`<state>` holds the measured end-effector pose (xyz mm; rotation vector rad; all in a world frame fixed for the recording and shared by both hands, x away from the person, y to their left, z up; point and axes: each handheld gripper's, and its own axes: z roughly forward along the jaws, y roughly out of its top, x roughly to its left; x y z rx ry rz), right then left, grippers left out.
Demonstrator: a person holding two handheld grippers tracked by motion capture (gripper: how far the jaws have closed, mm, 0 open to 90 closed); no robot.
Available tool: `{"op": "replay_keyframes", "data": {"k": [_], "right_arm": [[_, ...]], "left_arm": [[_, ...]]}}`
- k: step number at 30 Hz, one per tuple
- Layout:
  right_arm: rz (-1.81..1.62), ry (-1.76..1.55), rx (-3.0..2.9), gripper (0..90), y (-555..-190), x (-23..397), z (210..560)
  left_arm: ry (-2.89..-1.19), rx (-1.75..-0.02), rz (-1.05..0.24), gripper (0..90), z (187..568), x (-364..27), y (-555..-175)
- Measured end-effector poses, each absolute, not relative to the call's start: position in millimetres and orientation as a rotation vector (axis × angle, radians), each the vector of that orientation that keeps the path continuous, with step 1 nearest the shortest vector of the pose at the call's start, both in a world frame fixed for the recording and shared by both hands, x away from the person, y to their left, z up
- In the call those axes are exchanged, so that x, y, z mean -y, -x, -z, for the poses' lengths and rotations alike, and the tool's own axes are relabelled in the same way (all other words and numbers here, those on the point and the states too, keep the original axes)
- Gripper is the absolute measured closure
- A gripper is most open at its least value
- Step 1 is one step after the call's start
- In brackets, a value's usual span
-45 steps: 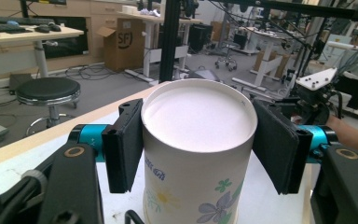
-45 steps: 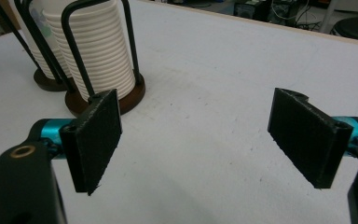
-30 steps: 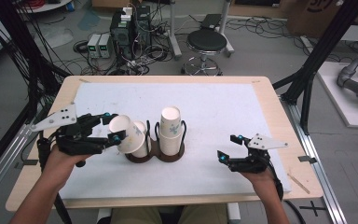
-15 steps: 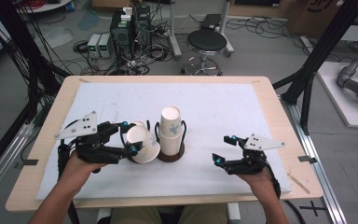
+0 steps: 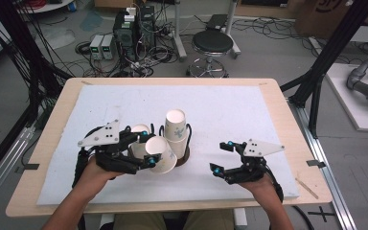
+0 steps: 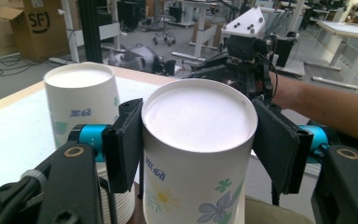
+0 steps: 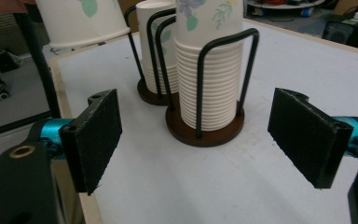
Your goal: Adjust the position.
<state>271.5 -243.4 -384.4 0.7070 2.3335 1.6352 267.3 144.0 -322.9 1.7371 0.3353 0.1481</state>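
The left gripper [image 5: 143, 148] is clamped on a white paper cup with a floral print [image 5: 160, 154], both pads pressed to its sides, tilted at about seven o'clock from the two black wire cup holders on round wooden bases [image 5: 182, 155]. At four o'clock from those holders, the right gripper [image 5: 222, 157] hovers over the white table mat [image 5: 249, 110], jaws spread wide and holding nothing.
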Motion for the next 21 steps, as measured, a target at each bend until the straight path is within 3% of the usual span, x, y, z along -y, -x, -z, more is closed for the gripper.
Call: {"op": "replay_keyframes", "data": {"k": [21], "right_arm": [[-1.707,-0.443,-2.503,17.9,-275,184,381]], "left_arm": [[-1.785,-0.274,-0.109,36.9,333,-115,-274]]}}
